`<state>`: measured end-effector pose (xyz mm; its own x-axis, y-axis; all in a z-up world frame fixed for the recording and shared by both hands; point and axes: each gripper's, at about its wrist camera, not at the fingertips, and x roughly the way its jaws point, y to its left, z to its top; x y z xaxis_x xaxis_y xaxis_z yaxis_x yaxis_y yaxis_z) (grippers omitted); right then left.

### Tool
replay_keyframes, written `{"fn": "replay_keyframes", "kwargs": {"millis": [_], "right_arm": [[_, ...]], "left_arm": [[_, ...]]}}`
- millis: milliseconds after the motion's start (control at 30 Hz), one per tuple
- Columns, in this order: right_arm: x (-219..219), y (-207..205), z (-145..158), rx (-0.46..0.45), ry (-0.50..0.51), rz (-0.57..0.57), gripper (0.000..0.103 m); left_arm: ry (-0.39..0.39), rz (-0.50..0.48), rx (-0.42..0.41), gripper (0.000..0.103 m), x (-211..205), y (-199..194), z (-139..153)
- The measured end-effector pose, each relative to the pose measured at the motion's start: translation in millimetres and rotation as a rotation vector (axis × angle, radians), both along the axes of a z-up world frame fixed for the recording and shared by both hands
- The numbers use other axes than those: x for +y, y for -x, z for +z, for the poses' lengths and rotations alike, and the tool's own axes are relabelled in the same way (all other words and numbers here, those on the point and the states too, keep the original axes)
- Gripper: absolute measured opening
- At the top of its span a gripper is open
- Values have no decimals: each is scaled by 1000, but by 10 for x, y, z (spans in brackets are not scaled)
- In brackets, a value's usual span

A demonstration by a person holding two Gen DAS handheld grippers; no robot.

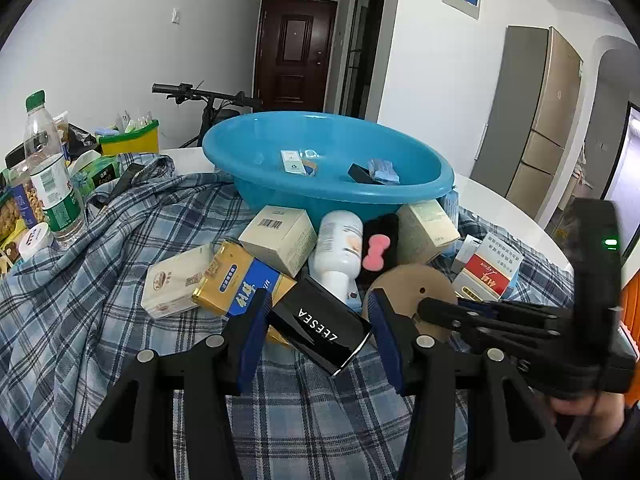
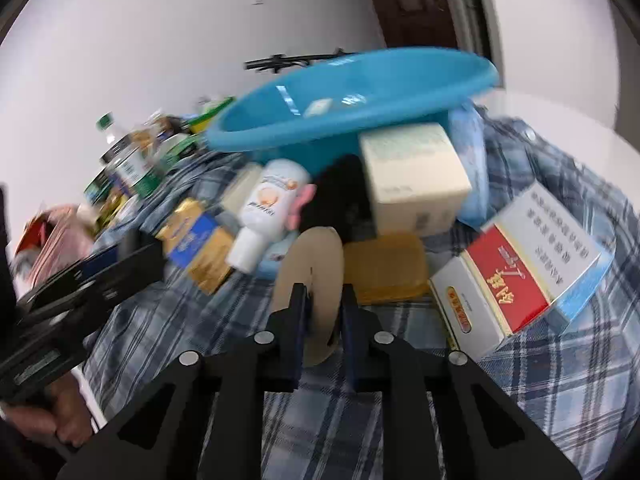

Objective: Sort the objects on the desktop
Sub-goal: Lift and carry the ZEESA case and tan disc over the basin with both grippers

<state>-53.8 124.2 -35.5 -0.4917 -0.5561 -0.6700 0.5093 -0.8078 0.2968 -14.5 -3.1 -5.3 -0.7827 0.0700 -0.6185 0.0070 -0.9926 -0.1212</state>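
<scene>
My left gripper is shut on a glossy black ZEESEA box, which lies slanted between its blue pads over the plaid cloth. In the right wrist view my right gripper is shut on the edge of a tan round disc. The left wrist view shows that same disc, with the right gripper reaching in from the right. Behind the pile stands a blue basin holding a few small items.
The pile in front of the basin includes a white bottle, cream boxes, a gold and blue pack and a red and white carton. A water bottle and snack packs crowd the left edge.
</scene>
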Motion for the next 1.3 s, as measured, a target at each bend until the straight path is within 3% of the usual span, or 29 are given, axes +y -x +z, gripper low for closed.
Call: {"fn": "replay_keyframes", "kwargs": {"millis": [200, 400, 533, 667, 967, 1167, 1300], "right_arm": [[-160, -209, 52, 19, -9, 136, 14], [-454, -172, -77, 59, -116, 108, 16], [-515, -19, -206, 5, -136, 76, 18], [-459, -69, -184, 33, -129, 62, 16], [-105, -272, 218, 210, -150, -123, 16], [10, -387, 505, 294, -141, -151, 16], [37, -450, 682, 351, -125, -167, 16]], "left_arm": [[0, -7, -3, 53, 27, -2, -12], [1, 3, 0, 53, 7, -13, -1], [-4, 14, -1, 53, -33, -10, -6], [2, 21, 2, 53, -38, -9, -14], [23, 36, 19, 53, 5, -14, -46], [37, 28, 39, 53, 60, 1, 9], [66, 33, 98, 53, 96, 2, 193]]}}
